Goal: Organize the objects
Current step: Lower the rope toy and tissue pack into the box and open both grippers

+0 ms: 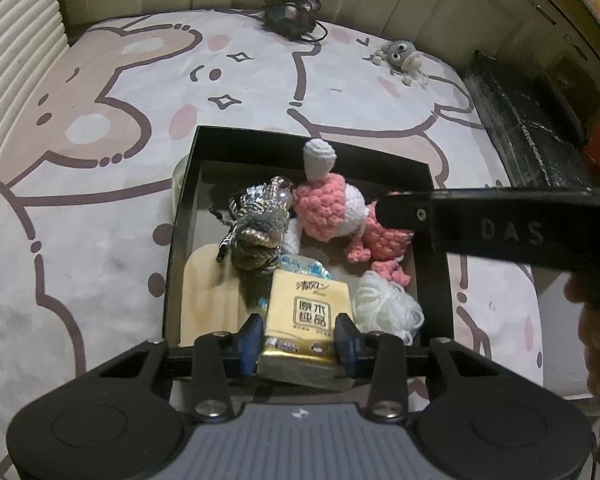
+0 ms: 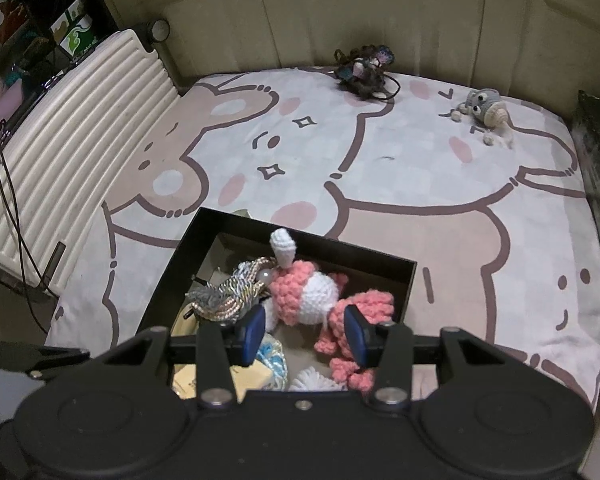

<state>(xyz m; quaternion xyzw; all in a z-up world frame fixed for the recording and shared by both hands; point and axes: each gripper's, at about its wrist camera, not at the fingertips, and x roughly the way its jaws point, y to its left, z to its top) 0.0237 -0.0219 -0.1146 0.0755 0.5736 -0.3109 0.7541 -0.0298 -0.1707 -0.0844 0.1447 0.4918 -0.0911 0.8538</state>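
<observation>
The left tongs [image 1: 298, 338] are closing on the tissue pack [image 1: 306, 316] at the near edge of the black box [image 1: 312, 136], pads touching its sides. The right tongs [image 2: 306, 334] are gripping the pink crochet doll [image 2: 312, 296] over the box. Most things are sitting inside already; the grey crochet toy [image 2: 486, 110] and a dark tangled bundle [image 2: 362, 70] are lying out on the bed [image 2: 420, 184], waiting.
</observation>
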